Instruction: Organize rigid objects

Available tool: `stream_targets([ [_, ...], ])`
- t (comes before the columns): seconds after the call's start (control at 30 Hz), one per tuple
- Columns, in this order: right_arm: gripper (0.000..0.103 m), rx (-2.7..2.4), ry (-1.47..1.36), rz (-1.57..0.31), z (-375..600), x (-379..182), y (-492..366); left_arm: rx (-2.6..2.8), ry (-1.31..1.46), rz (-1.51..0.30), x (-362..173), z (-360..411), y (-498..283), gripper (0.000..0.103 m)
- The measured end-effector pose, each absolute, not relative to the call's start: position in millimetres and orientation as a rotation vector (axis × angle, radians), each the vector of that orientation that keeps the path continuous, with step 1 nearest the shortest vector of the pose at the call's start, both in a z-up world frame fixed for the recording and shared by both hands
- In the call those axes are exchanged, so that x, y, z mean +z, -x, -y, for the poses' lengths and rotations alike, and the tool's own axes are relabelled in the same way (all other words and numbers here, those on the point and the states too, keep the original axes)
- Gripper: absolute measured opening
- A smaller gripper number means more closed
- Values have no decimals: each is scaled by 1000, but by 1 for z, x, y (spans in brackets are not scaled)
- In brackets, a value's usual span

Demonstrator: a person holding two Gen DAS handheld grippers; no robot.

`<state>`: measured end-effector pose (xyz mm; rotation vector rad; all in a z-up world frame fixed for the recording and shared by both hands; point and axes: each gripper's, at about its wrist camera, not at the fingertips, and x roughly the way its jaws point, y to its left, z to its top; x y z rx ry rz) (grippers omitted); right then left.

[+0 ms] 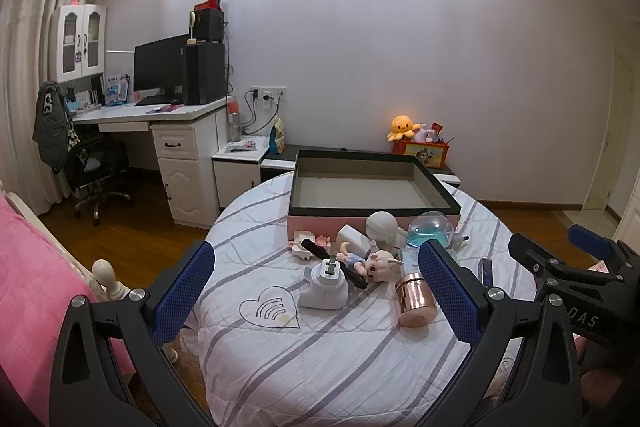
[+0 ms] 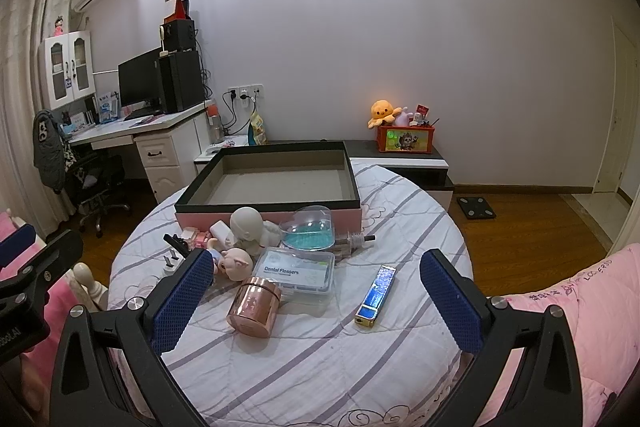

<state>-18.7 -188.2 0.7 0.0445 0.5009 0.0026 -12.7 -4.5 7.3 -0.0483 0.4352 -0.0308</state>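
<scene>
**poster1:** Clutter sits piled on the round bench just in front of the open pink box. Both hand-held grippers hover spread wide, gripping nothing: left hand-held gripper, right hand-held gripper.

**poster2:** Yep. Copper jar lies on its side between the right one's fingers, nearer the left finger; blue lighter is further right. In the left view the white plug adapter sits between the fingers. The doll is half buried, and the flosser box is partly covered.
</scene>
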Motion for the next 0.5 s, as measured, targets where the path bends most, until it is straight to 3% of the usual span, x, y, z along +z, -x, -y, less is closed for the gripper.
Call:
stream_targets([
  [0.5, 103, -39, -36, -566, 203, -29, -1, -14, 62, -522, -33, -4, -12, 103],
])
